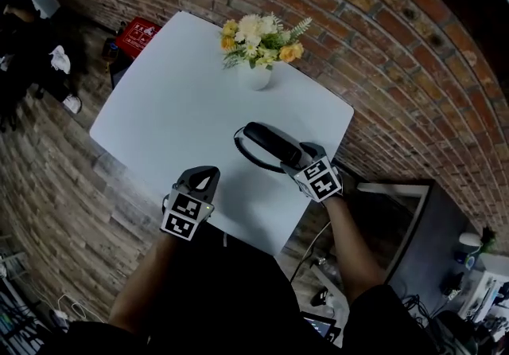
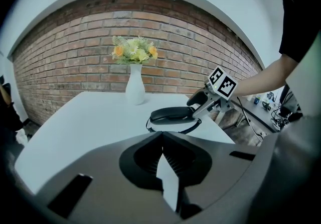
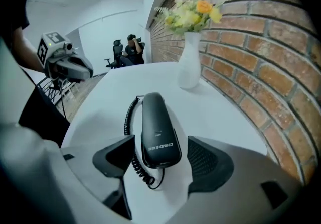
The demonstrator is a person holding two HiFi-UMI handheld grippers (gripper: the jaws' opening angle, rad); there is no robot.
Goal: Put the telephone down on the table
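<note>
The black telephone handset (image 1: 270,145) lies on the white table (image 1: 171,111) near its right edge, its coiled cord (image 1: 242,154) curling beside it. My right gripper (image 1: 296,156) stands open over the handset's near end. In the right gripper view the handset (image 3: 158,132) sits between the fingers (image 3: 116,153) with a gap on each side, and the pads do not press on it. My left gripper (image 1: 203,177) hovers shut and empty over the table's front edge, left of the telephone. The left gripper view shows the telephone (image 2: 170,114) and the right gripper (image 2: 198,108) ahead.
A white vase of yellow and white flowers (image 1: 256,67) stands at the table's far side by the brick wall. A red box (image 1: 137,35) sits on the floor beyond the far left corner. A dark desk (image 1: 413,222) with cables is at the right. A person sits far off (image 3: 131,47).
</note>
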